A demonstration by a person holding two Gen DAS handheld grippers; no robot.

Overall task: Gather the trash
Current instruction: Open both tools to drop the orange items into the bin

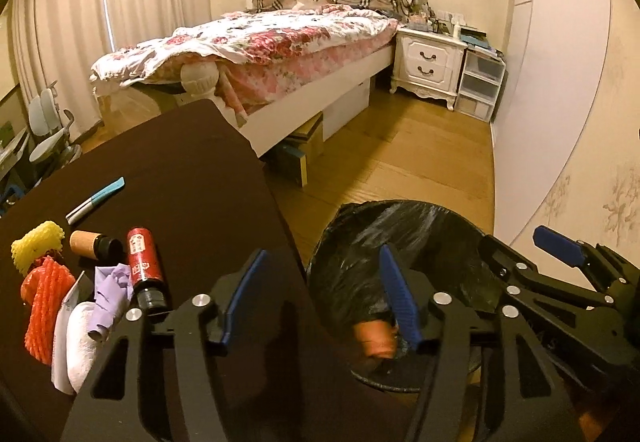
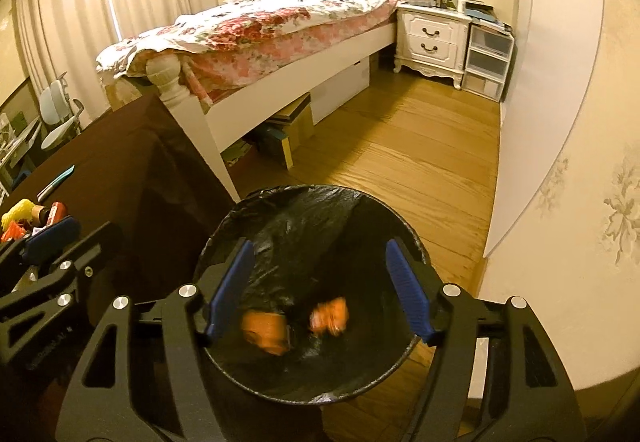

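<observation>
A black-lined trash bin (image 2: 240,209) stands on the floor right of the dark table (image 1: 192,177). My right gripper (image 2: 320,290) is open and empty over the bin; two blurred orange pieces (image 2: 328,316) lie or fall inside. My left gripper (image 1: 320,298) is open and empty over the table's right edge and the bin's rim (image 1: 320,242). On the table lie a red bottle (image 1: 145,266), a cork-capped bottle (image 1: 94,244), yellow foam net (image 1: 38,248), orange foam net (image 1: 46,306), purple paper (image 1: 112,294), white tissue (image 1: 78,346) and a teal pen (image 1: 96,198).
A bed (image 1: 256,41) with a floral quilt stands behind the table, boxes under it. A white nightstand (image 1: 430,63) and plastic drawers (image 1: 480,85) are at the back right. A wooden floor (image 1: 400,161) runs between bed and wall. A chair (image 1: 48,129) is at far left.
</observation>
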